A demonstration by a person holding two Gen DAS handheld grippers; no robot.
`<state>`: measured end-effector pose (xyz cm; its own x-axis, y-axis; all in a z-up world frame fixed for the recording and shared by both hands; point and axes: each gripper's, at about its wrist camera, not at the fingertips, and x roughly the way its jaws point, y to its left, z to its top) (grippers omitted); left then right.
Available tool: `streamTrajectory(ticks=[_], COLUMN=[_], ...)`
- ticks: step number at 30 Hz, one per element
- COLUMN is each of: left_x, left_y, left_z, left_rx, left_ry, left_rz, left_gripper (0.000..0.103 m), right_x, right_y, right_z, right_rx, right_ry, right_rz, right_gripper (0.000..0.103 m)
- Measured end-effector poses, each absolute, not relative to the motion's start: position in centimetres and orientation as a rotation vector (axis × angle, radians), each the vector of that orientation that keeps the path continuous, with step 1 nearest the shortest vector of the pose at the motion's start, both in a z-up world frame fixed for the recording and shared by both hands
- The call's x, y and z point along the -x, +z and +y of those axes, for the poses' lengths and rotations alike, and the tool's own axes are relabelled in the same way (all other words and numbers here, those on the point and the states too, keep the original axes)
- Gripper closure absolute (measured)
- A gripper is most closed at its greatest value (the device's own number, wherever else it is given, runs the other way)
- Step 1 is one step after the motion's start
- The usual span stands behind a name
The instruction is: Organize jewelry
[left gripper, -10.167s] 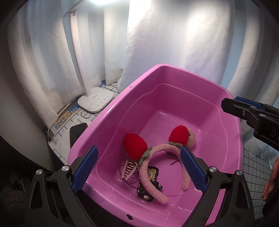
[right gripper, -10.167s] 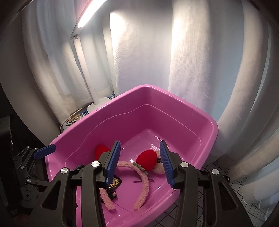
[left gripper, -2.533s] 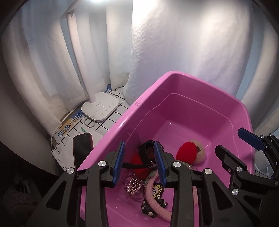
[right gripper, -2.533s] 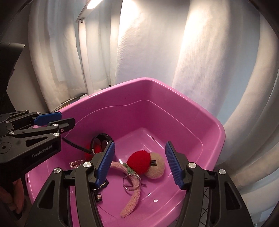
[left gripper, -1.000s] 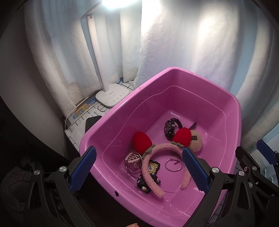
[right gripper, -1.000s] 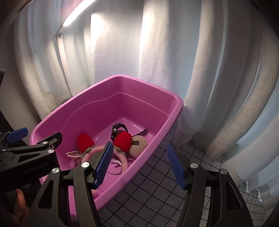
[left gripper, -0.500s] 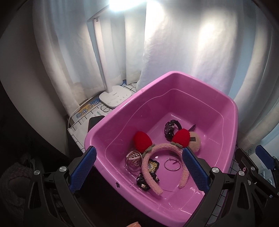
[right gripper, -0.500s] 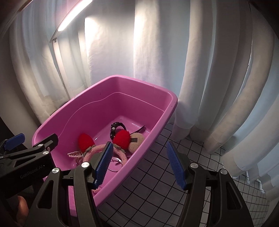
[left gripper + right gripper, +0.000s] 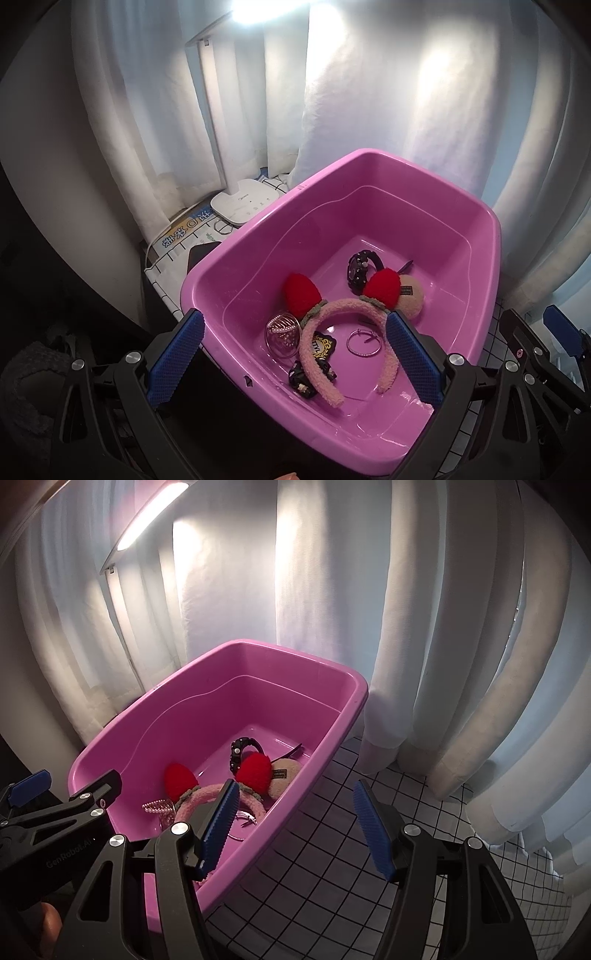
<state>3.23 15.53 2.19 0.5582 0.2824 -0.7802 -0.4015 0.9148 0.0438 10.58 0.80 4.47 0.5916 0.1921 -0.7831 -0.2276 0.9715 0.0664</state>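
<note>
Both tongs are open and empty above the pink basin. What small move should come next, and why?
Probably draw both tongs back and look for remaining jewelry. The left tongs and right tongs hold nothing, while the headband, watch, hoop and pearl clip already lie in the basin; the checked cloth beside it shows none.

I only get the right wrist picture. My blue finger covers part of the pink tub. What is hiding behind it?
Observer: A thin silver hoop lies flat on the tub floor, inside the arc of the fluffy pink headband.
Operator: Anything else down there?
Observer: Yes, a small black and gold badge lies beside the headband's left leg, with a dark clip just below it.
Operator: What is left of the tub? I only see curtain.
Observer: The white lamp base stands there on the checked cloth.
Operator: Is the other gripper holding something?
Observer: No, the left gripper is open and empty, above the tub's near edge.
</note>
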Motion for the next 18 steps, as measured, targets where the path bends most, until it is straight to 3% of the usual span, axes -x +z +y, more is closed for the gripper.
streamTrajectory(ticks=[18], left_x=[-3.4], left_y=[2.15], left_z=[15.74], left_rx=[0.137], left_ry=[0.421], left_rz=[0.898], left_gripper=[0.006], right_x=[-10.6], right_y=[4.34], right_z=[0.9], right_rx=[0.051], right_ry=[0.242], right_rz=[0.912], right_gripper=[0.041])
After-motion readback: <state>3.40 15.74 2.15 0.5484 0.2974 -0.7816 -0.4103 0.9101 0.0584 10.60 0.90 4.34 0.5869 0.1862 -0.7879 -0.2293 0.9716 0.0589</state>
